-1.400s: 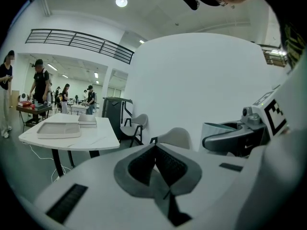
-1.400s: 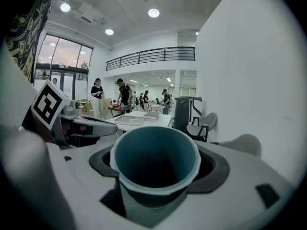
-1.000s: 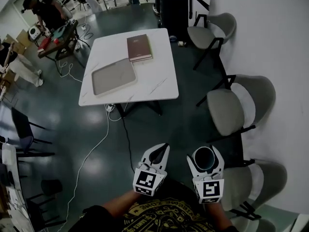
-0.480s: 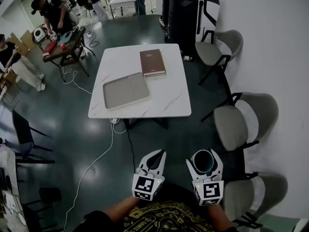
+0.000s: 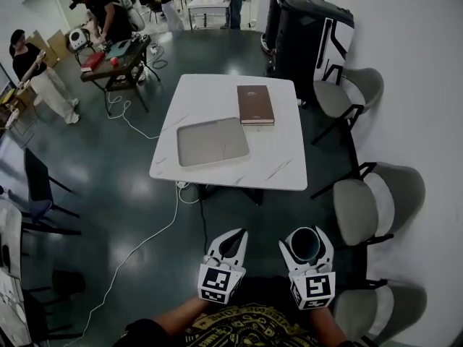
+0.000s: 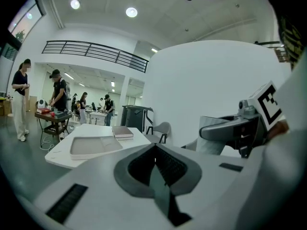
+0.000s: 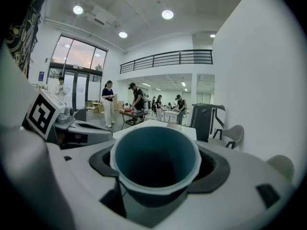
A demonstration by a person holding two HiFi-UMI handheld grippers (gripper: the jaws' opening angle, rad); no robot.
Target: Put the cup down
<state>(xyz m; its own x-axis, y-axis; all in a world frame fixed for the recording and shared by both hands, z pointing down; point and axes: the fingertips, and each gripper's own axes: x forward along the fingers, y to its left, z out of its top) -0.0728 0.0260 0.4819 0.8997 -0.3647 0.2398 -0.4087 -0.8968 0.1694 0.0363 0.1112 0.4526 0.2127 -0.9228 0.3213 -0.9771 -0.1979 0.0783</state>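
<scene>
A cup (image 5: 305, 243) with a dark teal inside stands upright between the jaws of my right gripper (image 5: 307, 243), which is shut on it; in the right gripper view the cup (image 7: 155, 163) fills the middle, mouth up. My left gripper (image 5: 233, 241) hangs beside it, jaws closed together with nothing between them, as the left gripper view (image 6: 154, 161) shows. Both grippers are held over the dark floor, near my body and short of the white table (image 5: 286, 166). On the table lie a grey tray (image 5: 213, 142) and a brown book (image 5: 255, 105).
Grey chairs (image 5: 369, 207) line the white wall on the right. Black bins (image 5: 312, 38) stand beyond the table. A white cable (image 5: 148, 233) trails over the floor at left. Several people work around a small table (image 5: 119, 54) at the far left.
The view has shifted forward: the table, tray and book now appear lower and further right, closer to the grippers. Both grippers keep their places, the cup still held.
</scene>
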